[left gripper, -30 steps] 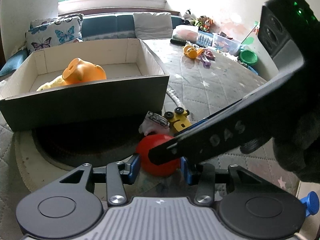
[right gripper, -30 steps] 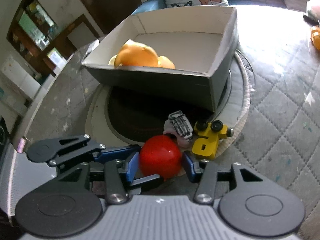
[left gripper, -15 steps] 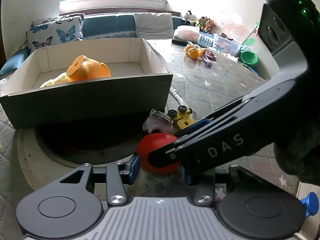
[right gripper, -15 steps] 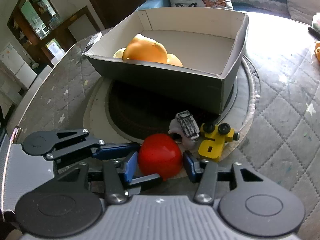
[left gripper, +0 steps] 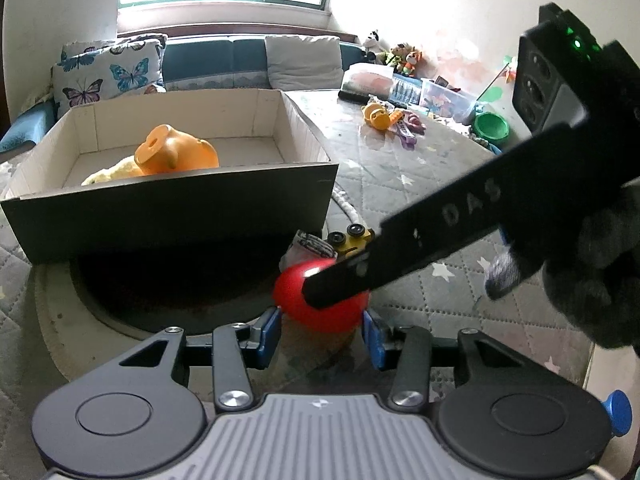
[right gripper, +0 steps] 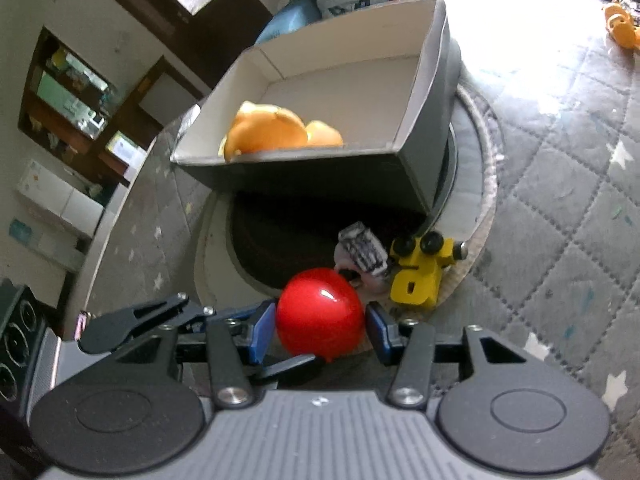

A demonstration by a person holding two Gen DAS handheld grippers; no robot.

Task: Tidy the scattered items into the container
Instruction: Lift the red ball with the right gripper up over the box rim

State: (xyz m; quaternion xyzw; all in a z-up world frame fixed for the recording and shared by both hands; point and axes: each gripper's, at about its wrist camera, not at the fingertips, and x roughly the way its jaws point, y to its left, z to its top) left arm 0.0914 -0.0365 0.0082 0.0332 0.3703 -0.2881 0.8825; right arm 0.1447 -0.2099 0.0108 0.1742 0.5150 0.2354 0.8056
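A shiny red ball [right gripper: 320,320] sits between the blue pads of my right gripper [right gripper: 320,332], which press its sides. The same ball [left gripper: 328,316] lies at the fingertips of my left gripper [left gripper: 322,332], whose jaws stand wide beside it. The right gripper's black finger [left gripper: 400,248] crosses over the ball in the left wrist view. Behind stands the dark cardboard box [right gripper: 320,176] with an orange toy [right gripper: 268,132] inside. A yellow toy vehicle [right gripper: 420,272] and a small grey toy car [right gripper: 364,252] lie just past the ball.
The box [left gripper: 172,208] rests on a round mat with a dark centre [left gripper: 160,288], on a quilted table cover. A yellow plush [left gripper: 112,170] lies beside the orange toy. More toys [left gripper: 384,116] and a green bowl [left gripper: 491,126] are at the far right. A gloved hand [left gripper: 592,272] holds the right gripper.
The right gripper has rolled, so the box now leans in its view, and its finger sits higher across the left view. The red ball stays between both pairs of jaws.
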